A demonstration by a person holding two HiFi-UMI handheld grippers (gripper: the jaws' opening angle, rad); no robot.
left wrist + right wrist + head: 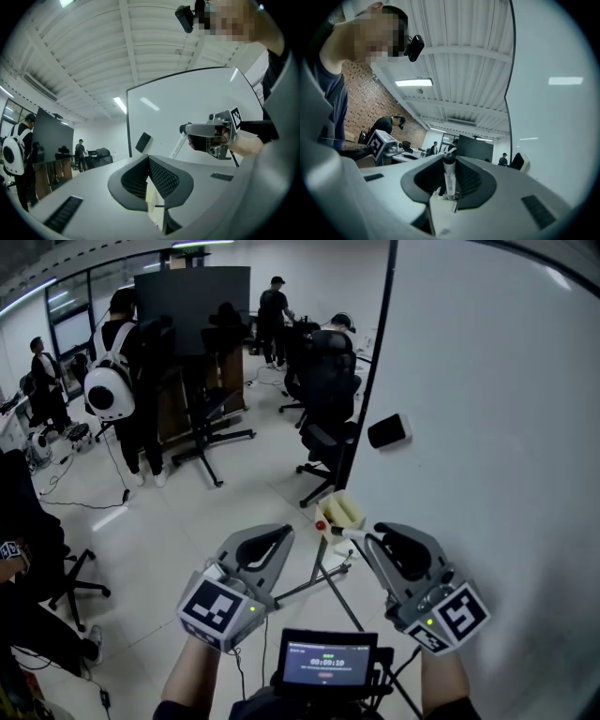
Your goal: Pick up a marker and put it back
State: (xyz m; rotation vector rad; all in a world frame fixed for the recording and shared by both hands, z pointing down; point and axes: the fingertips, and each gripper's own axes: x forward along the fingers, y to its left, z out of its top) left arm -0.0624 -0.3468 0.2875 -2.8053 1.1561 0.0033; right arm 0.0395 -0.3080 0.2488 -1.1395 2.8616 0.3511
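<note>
Open office with a pale tiled floor point(234, 493). A large whiteboard point(487, 427) on a stand fills the right of the head view. A dark eraser point(389, 430) sits on the board's face, and a pale tray point(345, 507) is at its lower left edge. Behind stand office chairs point(326, 399), a dark panel point(192, 306) on a stand and several people, one with a white backpack point(111, 385).

Both forearms reach forward from the bottom of the head view. The grippers are side by side, roughly level, before the board's lower corner.

Left gripper point(279, 538): the jaw tips meet and nothing is between them.

Right gripper point(380, 538): the jaws are closed on a white marker point(449, 176) with a dark cap. It stands upright across the pads in the right gripper view. In the head view its free end juts toward the tray, near it.
</note>
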